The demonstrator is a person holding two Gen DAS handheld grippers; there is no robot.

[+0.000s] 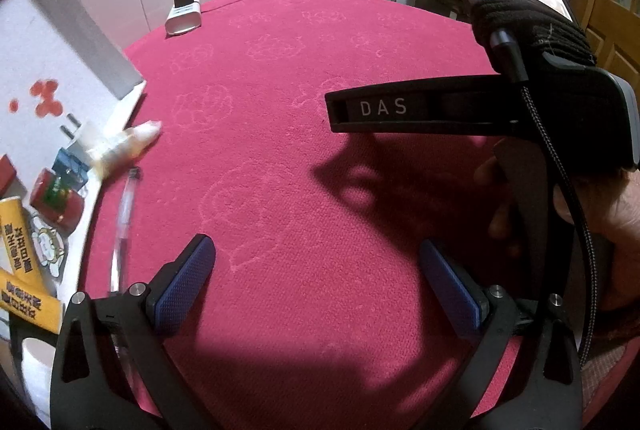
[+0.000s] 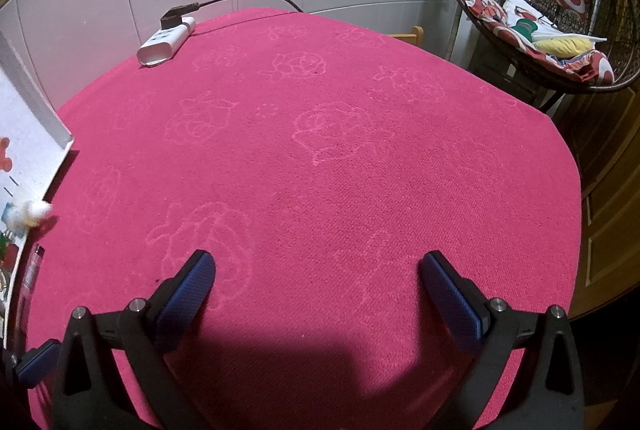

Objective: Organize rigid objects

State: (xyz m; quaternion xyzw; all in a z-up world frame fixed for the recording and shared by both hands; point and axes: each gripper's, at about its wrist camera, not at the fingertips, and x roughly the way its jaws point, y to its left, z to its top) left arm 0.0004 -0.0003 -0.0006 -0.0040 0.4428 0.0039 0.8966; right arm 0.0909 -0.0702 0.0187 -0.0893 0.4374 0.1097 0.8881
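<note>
A white box (image 1: 44, 78) stands at the table's left edge and holds a red packet (image 1: 56, 200), yellow tubes (image 1: 18, 234), a white plug (image 1: 80, 134) and a white wrapped piece (image 1: 128, 142) that sticks out over its rim. A clear pen (image 1: 124, 214) lies on the pink cloth (image 1: 300, 190) just beside the box. My left gripper (image 1: 316, 286) is open and empty above the cloth, right of the pen. My right gripper (image 2: 318, 290) is open and empty over the bare cloth (image 2: 320, 158). The pen (image 2: 32, 266) and box (image 2: 28, 146) show at the far left there.
A white power strip (image 1: 182, 16) with a black cable lies at the table's back edge; it also shows in the right wrist view (image 2: 164, 44). The right-hand gripper body marked DAS (image 1: 440, 106) hangs at the right. A wicker hanging chair (image 2: 540, 10) stands beyond the table.
</note>
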